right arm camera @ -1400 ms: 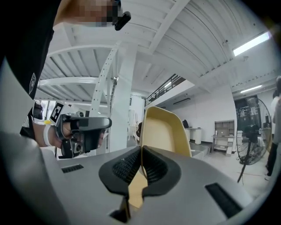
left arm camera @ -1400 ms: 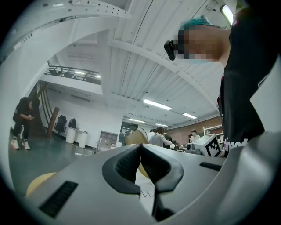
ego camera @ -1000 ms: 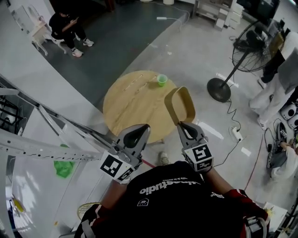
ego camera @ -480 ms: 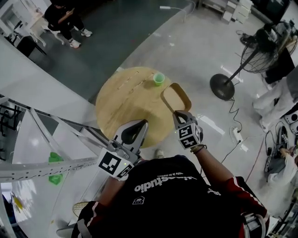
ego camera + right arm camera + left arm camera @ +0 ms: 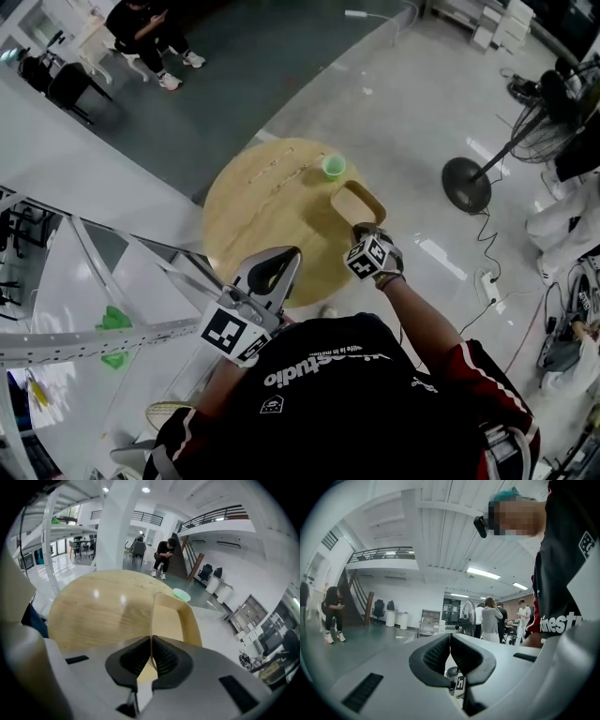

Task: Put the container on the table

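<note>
A shallow wooden container point(image 5: 358, 202) with a rounded rim hangs over the right edge of the round wooden table point(image 5: 262, 216). My right gripper point(image 5: 361, 228) is shut on its near rim and points steeply down. In the right gripper view the rim of the container point(image 5: 171, 616) is pinched between the right gripper point(image 5: 151, 639)'s pads, with the table point(image 5: 103, 606) beneath. Whether the container touches the table I cannot tell. My left gripper point(image 5: 284, 256) is held close to my body, shut and empty; the left gripper point(image 5: 450, 637) points level across the room.
A green cup point(image 5: 333, 167) stands on the table's far side, just beyond the container. A standing fan's base point(image 5: 466, 185) is on the floor to the right, with a power strip point(image 5: 487, 284) nearer. A white metal frame point(image 5: 94, 337) runs along the left. A person point(image 5: 150, 28) sits far back.
My right gripper has sunk and reached forward with the container, which now looks smaller and lies over the table's right edge. The left gripper has shifted only a little.
</note>
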Action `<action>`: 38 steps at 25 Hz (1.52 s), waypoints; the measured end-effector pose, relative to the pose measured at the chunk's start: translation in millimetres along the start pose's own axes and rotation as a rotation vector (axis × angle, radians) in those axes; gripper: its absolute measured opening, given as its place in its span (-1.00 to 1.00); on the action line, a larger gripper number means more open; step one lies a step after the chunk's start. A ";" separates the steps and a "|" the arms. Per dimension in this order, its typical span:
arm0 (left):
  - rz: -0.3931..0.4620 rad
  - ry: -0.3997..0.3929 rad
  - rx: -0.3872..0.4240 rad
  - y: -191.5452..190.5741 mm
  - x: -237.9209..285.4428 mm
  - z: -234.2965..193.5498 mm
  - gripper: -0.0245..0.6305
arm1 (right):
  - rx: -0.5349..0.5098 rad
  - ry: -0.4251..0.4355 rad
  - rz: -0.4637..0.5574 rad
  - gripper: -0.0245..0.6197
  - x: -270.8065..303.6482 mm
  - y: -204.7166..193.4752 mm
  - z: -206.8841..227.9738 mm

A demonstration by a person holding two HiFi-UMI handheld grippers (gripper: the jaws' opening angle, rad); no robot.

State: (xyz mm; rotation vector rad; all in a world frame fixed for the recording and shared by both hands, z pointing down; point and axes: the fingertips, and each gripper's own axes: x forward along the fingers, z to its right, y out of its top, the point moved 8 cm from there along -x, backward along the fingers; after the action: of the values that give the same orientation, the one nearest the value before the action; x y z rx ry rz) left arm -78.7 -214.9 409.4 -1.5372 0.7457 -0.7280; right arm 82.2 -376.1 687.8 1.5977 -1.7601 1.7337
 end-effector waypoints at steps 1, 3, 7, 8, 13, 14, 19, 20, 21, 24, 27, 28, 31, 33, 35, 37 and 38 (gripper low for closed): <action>-0.005 0.007 -0.001 -1.7 0.4 -1.5 -0.85 | -0.017 -0.001 -0.013 -0.84 7.7 -1.8 0.6; -0.014 0.016 -0.005 -4.3 1.3 -3.5 -0.85 | -0.047 -0.003 -0.036 -0.84 20.1 -4.4 1.4; -0.033 0.021 -0.004 -1.1 5.0 -0.9 -0.85 | -0.124 -0.003 -0.065 -0.83 28.5 -4.6 2.3; -0.036 0.019 -0.001 -0.4 6.9 0.1 -0.85 | -0.141 -0.003 -0.070 -0.82 29.1 -4.9 3.2; -0.041 0.022 -0.004 -1.6 9.2 2.4 -0.85 | -0.122 0.011 -0.075 -0.74 29.7 -7.1 4.2; -0.040 0.021 -0.005 -2.3 8.0 2.3 -0.85 | -0.110 0.015 -0.068 -0.70 28.9 -6.2 3.7; -0.037 0.010 -0.013 -5.0 5.1 3.6 -0.85 | -0.052 0.017 -0.012 -0.57 20.4 3.0 7.6; -0.037 0.008 -0.015 -5.3 5.0 4.5 -0.85 | -0.035 0.017 0.001 -0.57 16.7 4.4 9.1; -0.037 0.005 -0.016 -5.8 4.5 5.4 -0.85 | -0.017 0.015 0.020 -0.57 11.8 6.0 10.5; -0.040 0.005 -0.028 -8.4 1.7 4.5 -0.85 | 0.076 0.005 0.105 -0.57 -9.3 15.3 15.3; -0.039 0.003 -0.042 -9.9 -0.7 2.7 -0.85 | 0.217 -0.012 0.204 -0.57 -38.6 26.0 20.8; -0.035 -0.001 -0.045 -9.7 -1.9 3.0 -0.85 | 0.252 -0.019 0.237 -0.57 -49.6 29.5 21.9; -0.024 -0.016 -0.046 -7.5 -8.3 6.7 -0.85 | 0.310 -0.045 0.334 -0.58 -86.3 42.2 22.8; -0.022 -0.025 -0.046 -6.7 -15.8 10.2 -0.85 | 0.348 -0.063 0.391 -0.60 -115.9 52.5 21.0; -0.022 -0.036 -0.048 -6.8 -25.9 13.1 -0.85 | 0.396 -0.078 0.454 -0.64 -144.0 59.8 15.6; -0.019 -0.045 -0.048 -7.0 -37.4 15.2 -0.85 | 0.455 -0.081 0.531 -0.67 -170.5 64.4 7.1; -0.015 -0.046 -0.050 -6.6 -43.7 15.6 -0.85 | 0.486 -0.079 0.575 -0.67 -183.9 67.4 1.6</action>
State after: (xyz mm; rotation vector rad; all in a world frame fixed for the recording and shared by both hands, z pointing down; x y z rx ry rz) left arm -91.9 -170.1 413.3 -1.6009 0.7234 -0.6871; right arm 104.6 -298.9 509.2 1.4052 -2.0983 2.5537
